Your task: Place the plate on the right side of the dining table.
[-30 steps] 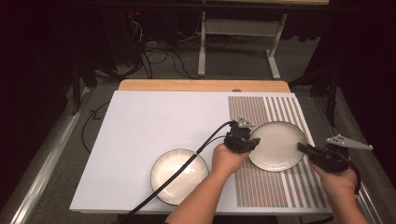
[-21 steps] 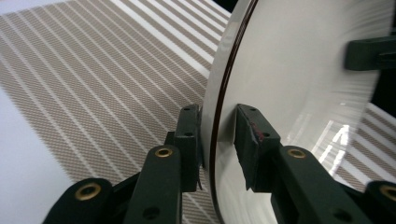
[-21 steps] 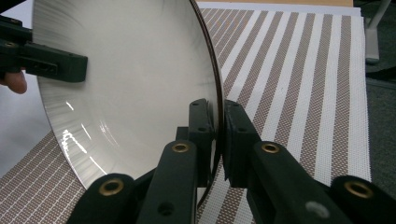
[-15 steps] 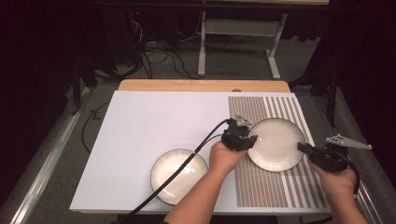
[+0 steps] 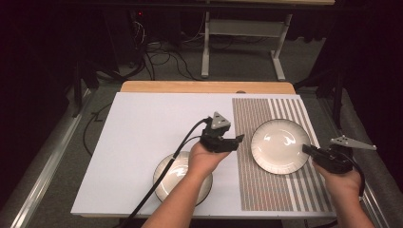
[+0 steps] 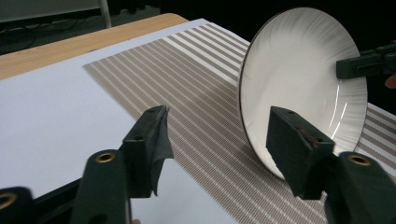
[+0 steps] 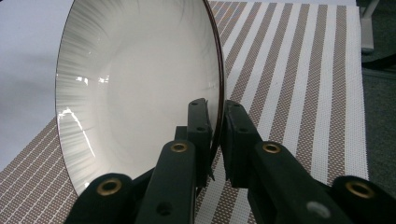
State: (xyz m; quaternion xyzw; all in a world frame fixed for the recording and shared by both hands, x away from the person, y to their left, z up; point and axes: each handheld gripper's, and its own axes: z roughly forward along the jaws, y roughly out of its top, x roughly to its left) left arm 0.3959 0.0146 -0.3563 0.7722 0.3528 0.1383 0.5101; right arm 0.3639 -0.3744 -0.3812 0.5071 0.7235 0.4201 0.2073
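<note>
Since the earlier frame, the left gripper (image 5: 236,141) has drawn back from the plate (image 5: 280,145), its jaws just opening, now half-wide and empty. Right gripper (image 5: 310,151) jaws pinch the plate's rim over the striped mat (image 5: 285,190). Another plate (image 5: 167,180) sits on the white bench (image 5: 142,128). Dark floor with cables (image 5: 161,61) lies beyond.

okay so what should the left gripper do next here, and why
Probably swing the left gripper back to the ribbed white plate under that forearm. Its jaws have just been opening with nothing between them, while the right gripper pinches the rim of the other white plate on the striped placemat.
</note>
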